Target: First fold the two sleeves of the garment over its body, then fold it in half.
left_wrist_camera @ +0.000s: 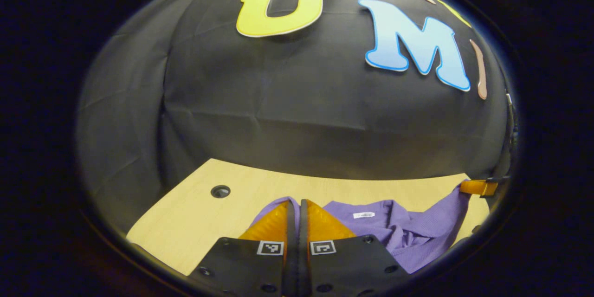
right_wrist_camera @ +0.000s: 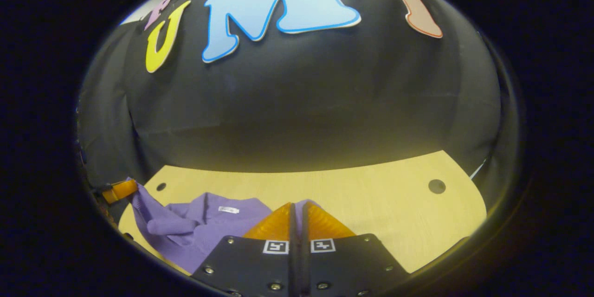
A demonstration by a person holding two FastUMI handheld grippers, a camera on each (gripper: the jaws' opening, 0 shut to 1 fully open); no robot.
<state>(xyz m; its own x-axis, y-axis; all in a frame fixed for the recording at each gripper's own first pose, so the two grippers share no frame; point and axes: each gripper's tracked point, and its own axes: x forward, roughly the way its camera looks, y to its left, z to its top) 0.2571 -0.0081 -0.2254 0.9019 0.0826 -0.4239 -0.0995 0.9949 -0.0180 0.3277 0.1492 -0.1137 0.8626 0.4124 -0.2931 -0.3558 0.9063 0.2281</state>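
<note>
A purple garment [left_wrist_camera: 394, 227] with a white neck label lies bunched on the light wood table [left_wrist_camera: 185, 222]. My left gripper [left_wrist_camera: 297, 203] is shut, and a fold of purple cloth curls over its tips. One edge of the garment rises to the far right, where the right gripper [left_wrist_camera: 480, 187] pinches it. In the right gripper view the garment [right_wrist_camera: 195, 227] spreads left of my right gripper [right_wrist_camera: 297, 205], which is shut with purple cloth showing at its tips. The left gripper [right_wrist_camera: 118, 191] holds a lifted corner at the far left.
The table [right_wrist_camera: 371, 204] has round cable holes [left_wrist_camera: 220, 191] [right_wrist_camera: 436, 186] [right_wrist_camera: 161, 186] near its back corners. Black booth cloth hangs close behind the back edge and wraps both sides. Bare wood extends right of the garment in the right gripper view.
</note>
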